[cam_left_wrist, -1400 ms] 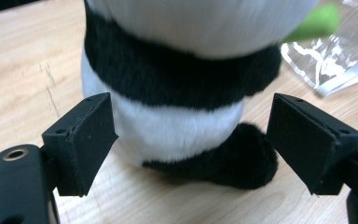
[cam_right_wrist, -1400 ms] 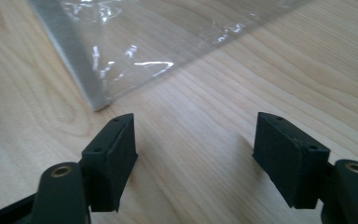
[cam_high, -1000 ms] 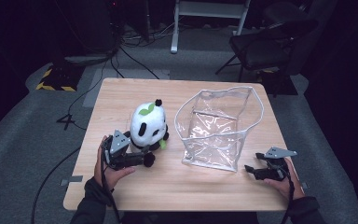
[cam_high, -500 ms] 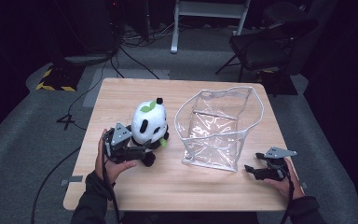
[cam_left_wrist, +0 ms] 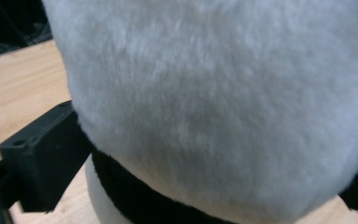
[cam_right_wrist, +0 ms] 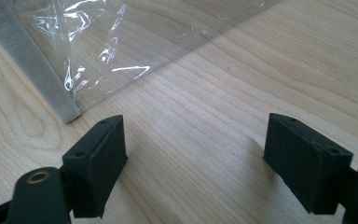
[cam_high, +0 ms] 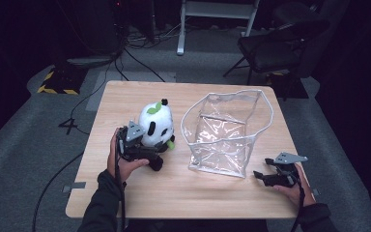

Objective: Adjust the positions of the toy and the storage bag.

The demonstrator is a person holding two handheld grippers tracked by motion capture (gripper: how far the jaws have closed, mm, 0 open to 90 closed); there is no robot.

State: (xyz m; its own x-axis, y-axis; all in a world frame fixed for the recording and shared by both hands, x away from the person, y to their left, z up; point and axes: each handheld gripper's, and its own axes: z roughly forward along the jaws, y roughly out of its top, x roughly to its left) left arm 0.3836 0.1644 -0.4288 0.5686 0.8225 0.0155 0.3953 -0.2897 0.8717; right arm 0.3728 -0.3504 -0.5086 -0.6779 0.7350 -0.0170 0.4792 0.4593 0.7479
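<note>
A round white-and-black plush panda toy with a green leaf on its head [cam_high: 155,124] sits upright on the light wooden table [cam_high: 125,96], just to the left of a clear plastic bag with a white-trimmed rim [cam_high: 224,133] that stands open-mouthed near the table's middle. The toy and the bag stand close but apart.

The left gripper [cam_high: 147,155] sits hard against the panda's near-left side, low at its base. In the left gripper view the panda's white fur [cam_left_wrist: 223,93] and the black band below it lie between the jaws: one black pad [cam_left_wrist: 44,156] stands at the left flank of the toy, the other barely shows at the right edge. The jaws have just been opening and stand wide around the plush body. Whether the pads press into the fur is hard to judge from so close; the left pad seems to meet the fur without denting it, so the hold looks loose rather than clamped.

The right gripper [cam_high: 263,176] rests on the table to the right of the bag's near corner, well apart from the panda. In the right gripper view its two black pads [cam_right_wrist: 95,161] stand wide apart with bare wood between them, and the bag's white-seamed bottom corner [cam_right_wrist: 70,112] lies just ahead of the left pad, not touching it.
</note>
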